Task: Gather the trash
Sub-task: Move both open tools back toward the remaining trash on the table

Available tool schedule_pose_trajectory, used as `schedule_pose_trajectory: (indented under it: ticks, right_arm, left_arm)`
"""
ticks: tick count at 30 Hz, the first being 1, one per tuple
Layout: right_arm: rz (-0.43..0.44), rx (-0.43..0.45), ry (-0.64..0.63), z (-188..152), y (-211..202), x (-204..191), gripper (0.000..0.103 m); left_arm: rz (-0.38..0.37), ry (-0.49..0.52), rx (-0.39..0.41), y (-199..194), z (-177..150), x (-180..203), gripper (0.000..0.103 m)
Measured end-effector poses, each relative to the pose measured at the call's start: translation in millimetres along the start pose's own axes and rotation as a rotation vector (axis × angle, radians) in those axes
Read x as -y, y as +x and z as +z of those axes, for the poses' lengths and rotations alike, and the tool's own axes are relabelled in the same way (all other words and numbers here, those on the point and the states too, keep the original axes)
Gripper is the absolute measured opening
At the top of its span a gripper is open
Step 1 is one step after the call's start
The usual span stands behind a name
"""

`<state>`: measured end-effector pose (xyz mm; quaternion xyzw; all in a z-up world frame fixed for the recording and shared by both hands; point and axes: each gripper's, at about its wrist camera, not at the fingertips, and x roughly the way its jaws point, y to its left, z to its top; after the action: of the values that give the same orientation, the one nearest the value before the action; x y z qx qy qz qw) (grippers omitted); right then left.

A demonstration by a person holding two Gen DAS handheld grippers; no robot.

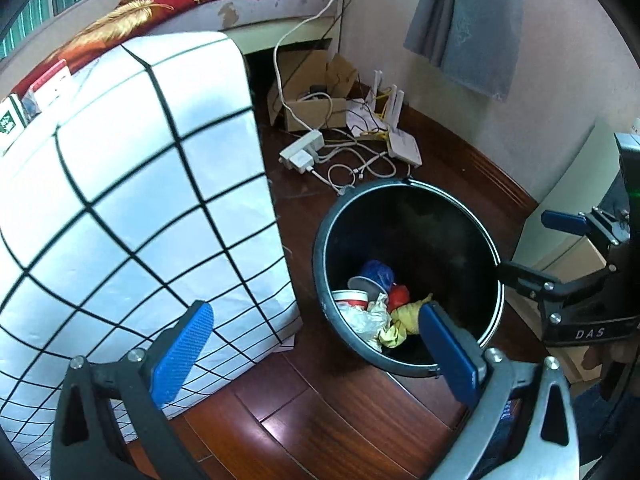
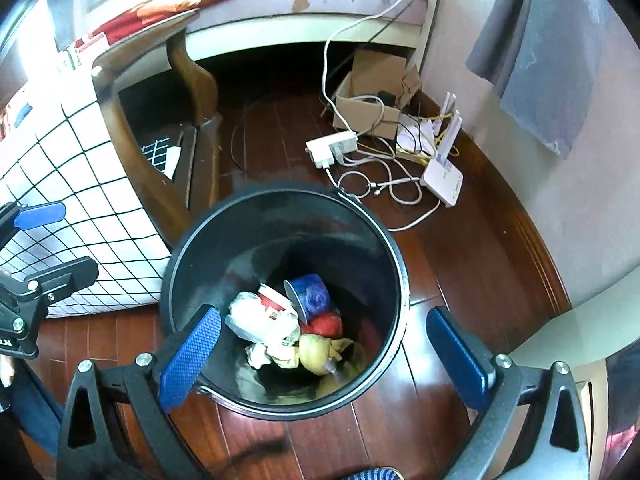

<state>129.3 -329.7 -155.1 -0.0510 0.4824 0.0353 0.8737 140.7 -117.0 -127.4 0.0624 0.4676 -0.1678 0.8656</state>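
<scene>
Black plastic, ringed by a pale rim, the trash bin [image 2: 396,264] stands upright on the wooden floor [image 2: 472,280] beside a bench draped in a white grid-patterned cloth [image 1: 120,200]. At its bottom lies the collected trash [image 2: 288,320]: a blue cup, a red-and-white paper cup, a red ball of something, crumpled white paper and a yellowish wad.

In the right wrist view the right hand-held gripper [image 2: 324,356] hangs directly over the bin mouth, its blue pads spread wide with nothing between them; the trash sits at about 12 o'clock from it, just ahead and below. The left hand-held gripper [image 1: 316,354] is likewise spread wide and empty. From it the bin lies toward 1 o'clock, and its right pad overlaps the near rim. The right one is clearly nearer to the bin's centre, so any drop or reach into the bin would fall to it; the bin's axis runs straight up toward that camera.

No loose trash is plain to see outside the bin. Cables, a power strip [image 2: 332,148], a router [image 2: 442,180] and a cardboard box [image 2: 368,108] clutter the floor at 12 to 1 o'clock, but whether any scrap lies among them is hard to make out. Under the bench is dark, and the bin's near inner wall is hidden.
</scene>
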Motion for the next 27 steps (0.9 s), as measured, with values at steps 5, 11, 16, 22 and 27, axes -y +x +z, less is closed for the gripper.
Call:
schedule_pose_trajectory:
  ticks: [5, 11, 16, 22, 27]
  right_arm:
    - [0.010, 0.019, 0.005, 3.0, -9.3, -3.6, 0.103]
    - [0.021, 0.051, 0.007, 8.5, -22.4, -9.1, 0.103]
    - [0.034, 0.105, 0.007, 17.1, -35.2, -15.9, 0.103]
    - [0.072, 0.199, -0.011, 28.6, -53.6, -34.7, 0.103]
    - [0.106, 0.223, -0.056, 39.4, -61.7, -57.3, 0.103]
  left_arm:
    - [0.008, -0.009, 0.010, -7.2, -2.2, -4.1, 0.103]
    - [0.010, -0.024, 0.028, -19.7, -3.9, -9.0, 0.103]
    - [0.034, -0.031, 0.074, -41.7, -4.4, -20.7, 0.103]
    - [0.066, -0.069, 0.133, -69.8, -3.7, -45.8, 0.103]
    - [0.095, -0.128, 0.176, -90.0, -4.4, -73.0, 0.103]
